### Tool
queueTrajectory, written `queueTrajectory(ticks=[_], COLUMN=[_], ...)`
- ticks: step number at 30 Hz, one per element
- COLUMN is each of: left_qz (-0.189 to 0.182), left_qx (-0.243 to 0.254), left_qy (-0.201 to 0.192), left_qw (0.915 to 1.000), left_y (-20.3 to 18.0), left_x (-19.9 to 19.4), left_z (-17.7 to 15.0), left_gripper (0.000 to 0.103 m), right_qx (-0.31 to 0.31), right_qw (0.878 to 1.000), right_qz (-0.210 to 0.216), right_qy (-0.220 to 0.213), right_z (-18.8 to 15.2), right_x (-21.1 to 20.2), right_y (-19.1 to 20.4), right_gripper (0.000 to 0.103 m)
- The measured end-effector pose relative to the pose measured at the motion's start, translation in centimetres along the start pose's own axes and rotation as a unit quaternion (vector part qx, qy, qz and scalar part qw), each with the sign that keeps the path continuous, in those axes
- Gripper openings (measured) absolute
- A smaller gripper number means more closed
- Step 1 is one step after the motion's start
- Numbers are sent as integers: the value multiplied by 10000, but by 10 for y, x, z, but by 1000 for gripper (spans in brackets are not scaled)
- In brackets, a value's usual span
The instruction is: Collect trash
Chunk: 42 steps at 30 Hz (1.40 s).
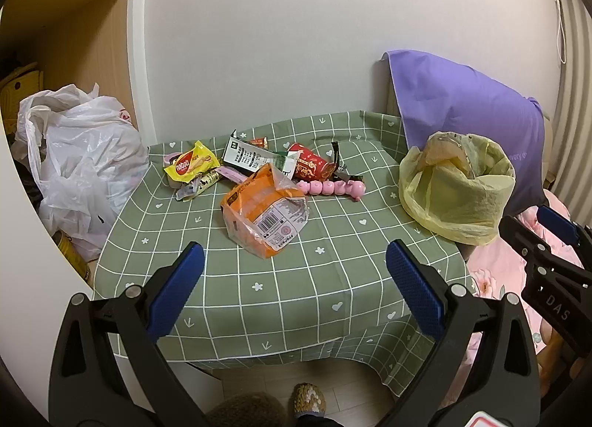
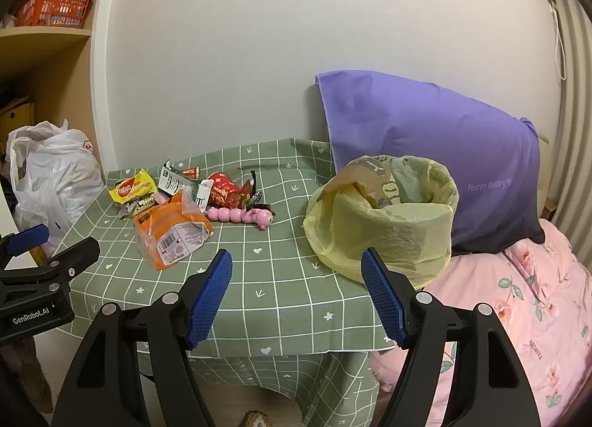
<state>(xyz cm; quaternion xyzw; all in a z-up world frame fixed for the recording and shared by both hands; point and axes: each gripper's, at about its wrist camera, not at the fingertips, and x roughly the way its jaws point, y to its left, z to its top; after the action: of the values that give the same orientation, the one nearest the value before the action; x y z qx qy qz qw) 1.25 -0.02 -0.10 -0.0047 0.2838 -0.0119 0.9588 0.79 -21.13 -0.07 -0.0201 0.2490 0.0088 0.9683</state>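
The orange bag [image 1: 264, 210] lies in the table's middle, nearest piece of a wrapper pile [image 1: 236, 164]. It looks empty, so very light, thin, crinkly & slippery; I would pinch its crumpled open edge, not the flat face. The bin [image 1: 457, 186] w/ yellow liner stands well apart, at right. Left gripper [image 1: 296, 279] & right gripper [image 2: 296, 286] are both wide open, holding nothing.

Left tool [image 1: 296, 279] and right tool [image 2: 296, 288] — black frames, blue ridged pads, silver pivot screws.
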Motion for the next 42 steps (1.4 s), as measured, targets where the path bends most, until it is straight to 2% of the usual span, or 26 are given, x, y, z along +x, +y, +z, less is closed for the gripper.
queueTrajectory(ticks=[36,42], left_qz=[-29,-44], left_qx=[-6,-66], left_qy=[-3,9], left_qw=[10000,10000], left_y=[3,9], left_x=[2,10], left_z=[1,9], left_gripper=[94,94], right_qx=[8,25], right_qw=[10000,10000], right_qz=[17,35], right_qy=[5,21], right_z=[0,3], right_x=[1,7], right_y=[-1,-1], right_gripper=[69,69])
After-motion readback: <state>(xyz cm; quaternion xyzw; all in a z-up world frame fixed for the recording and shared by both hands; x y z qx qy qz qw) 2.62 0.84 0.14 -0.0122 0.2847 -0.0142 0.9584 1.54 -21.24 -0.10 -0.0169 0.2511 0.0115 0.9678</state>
